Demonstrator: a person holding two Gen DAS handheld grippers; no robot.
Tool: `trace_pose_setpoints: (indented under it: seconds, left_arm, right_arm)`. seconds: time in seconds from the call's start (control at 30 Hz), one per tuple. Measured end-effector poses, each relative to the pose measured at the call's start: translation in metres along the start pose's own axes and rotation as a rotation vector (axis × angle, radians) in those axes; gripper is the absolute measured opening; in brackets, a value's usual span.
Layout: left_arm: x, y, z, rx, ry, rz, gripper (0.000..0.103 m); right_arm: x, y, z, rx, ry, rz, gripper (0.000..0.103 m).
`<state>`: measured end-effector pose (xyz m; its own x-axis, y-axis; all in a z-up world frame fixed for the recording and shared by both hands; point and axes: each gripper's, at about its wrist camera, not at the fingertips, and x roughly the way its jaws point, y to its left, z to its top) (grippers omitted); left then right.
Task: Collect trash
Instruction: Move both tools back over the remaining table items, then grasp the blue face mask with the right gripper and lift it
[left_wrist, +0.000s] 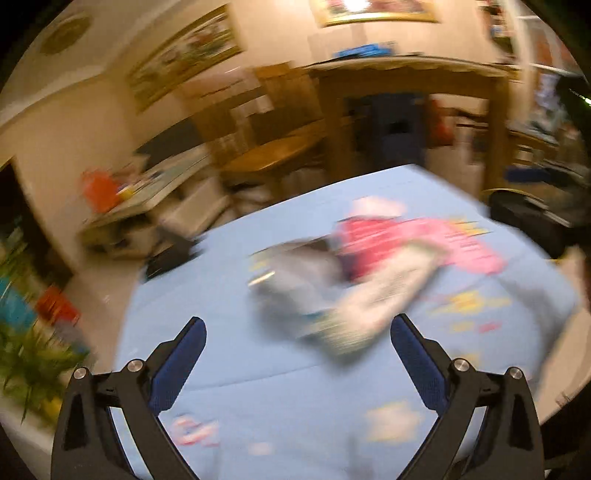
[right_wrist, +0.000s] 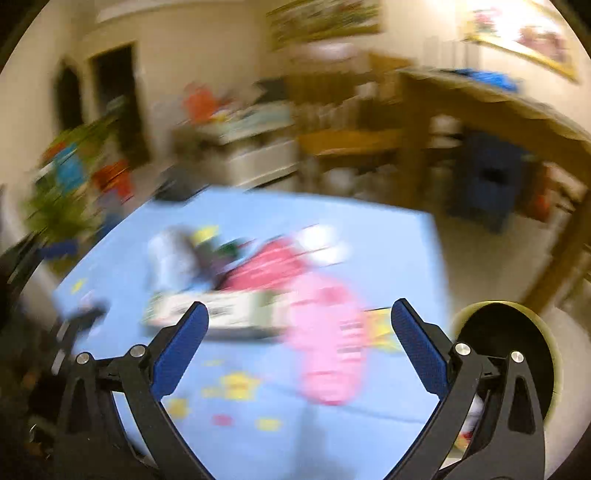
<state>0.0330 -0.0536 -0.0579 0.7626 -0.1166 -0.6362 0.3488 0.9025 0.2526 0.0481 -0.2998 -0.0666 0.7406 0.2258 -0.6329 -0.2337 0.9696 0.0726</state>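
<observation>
Both views are motion-blurred. A pile of trash lies on a light blue tablecloth (left_wrist: 258, 369): a pink wrapper (left_wrist: 461, 243), a red packet (left_wrist: 365, 240), a grey bag (left_wrist: 295, 273) and a white carton (left_wrist: 373, 306). My left gripper (left_wrist: 298, 332) is open and empty, hovering just short of the pile. In the right wrist view the pink wrapper (right_wrist: 325, 332), red packet (right_wrist: 269, 266), white carton (right_wrist: 221, 314) and grey bag (right_wrist: 173, 254) lie on the cloth (right_wrist: 399, 251). My right gripper (right_wrist: 299, 317) is open and empty above the pile's near side.
A round dark bin (right_wrist: 506, 354) with a yellowish rim stands at the table's right edge; it also shows in the left wrist view (left_wrist: 524, 210). Wooden furniture (left_wrist: 406, 110), a cluttered side table (left_wrist: 147, 199) and a green plant (left_wrist: 33, 362) surround the table.
</observation>
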Motion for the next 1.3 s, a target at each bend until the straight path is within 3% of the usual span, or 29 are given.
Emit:
trace_pose_setpoints:
  seconds: [0.07,0.2,0.27,0.3,0.33,0.37,0.47,0.53,0.6,0.67,0.73,0.77,0.8,0.97,1.13,1.2,1.3]
  left_arm:
    - [0.010,0.036,-0.014,-0.057,0.015,0.045,0.097]
    - [0.031,0.083,-0.035,-0.143,0.018,0.192,0.096]
    - [0.041,0.092,-0.035,-0.178,0.067,0.177,0.096]
    - [0.040,0.095,-0.033,-0.188,0.053,0.156,0.096]
    - [0.039,0.098,-0.032,-0.187,0.042,0.166,0.096]
    - [0.039,0.098,-0.031,-0.179,0.035,0.184,0.096]
    - [0.040,0.100,-0.030,-0.180,0.046,0.165,0.097]
    - [0.040,0.105,-0.029,-0.200,0.050,0.141,0.096]
    - [0.038,0.104,-0.034,-0.223,0.055,0.110,0.096]
    - [0.039,0.105,-0.035,-0.236,0.063,0.090,0.096]
    - [0.040,0.104,-0.036,-0.247,0.073,0.073,0.096]
    - [0.040,0.105,-0.037,-0.252,0.077,0.065,0.096]
    - [0.041,0.107,-0.037,-0.264,0.083,0.054,0.096]
    - [0.047,0.114,-0.040,-0.310,0.101,-0.006,0.096]
    - [0.048,0.103,-0.039,-0.297,0.097,-0.084,0.096]
    - [0.046,0.090,-0.035,-0.248,0.081,-0.127,0.096]
    - [0.045,0.078,-0.025,-0.225,0.064,-0.197,0.096]
  right_arm:
    - [0.017,0.025,0.008,-0.003,0.026,0.089,0.098]
    - [0.048,0.065,0.040,-0.030,0.047,0.161,0.097]
    - [0.066,0.081,0.056,-0.058,0.076,0.164,0.079]
    - [0.079,0.090,0.065,-0.079,0.106,0.177,0.062]
    - [0.090,0.101,0.071,-0.095,0.133,0.206,0.051]
    - [0.099,0.113,0.074,-0.114,0.160,0.231,0.050]
    - [0.122,0.143,0.077,-0.175,0.197,0.177,0.053]
    - [0.136,0.159,0.069,-0.196,0.209,0.136,0.074]
    - [0.147,0.166,0.066,-0.212,0.214,0.068,0.084]
    - [0.162,0.173,0.061,-0.237,0.256,0.052,0.073]
    - [0.175,0.177,0.053,-0.253,0.314,0.057,0.031]
    - [0.178,0.176,0.050,-0.242,0.337,0.066,0.019]
    - [0.178,0.172,0.047,-0.222,0.337,0.080,0.008]
    - [0.130,0.133,0.057,-0.002,0.189,0.224,0.008]
    - [0.069,0.054,0.063,0.274,0.032,0.405,0.007]
    - [0.047,0.015,0.055,0.367,-0.017,0.426,0.007]
    - [0.028,-0.038,0.036,0.446,-0.047,0.358,0.007]
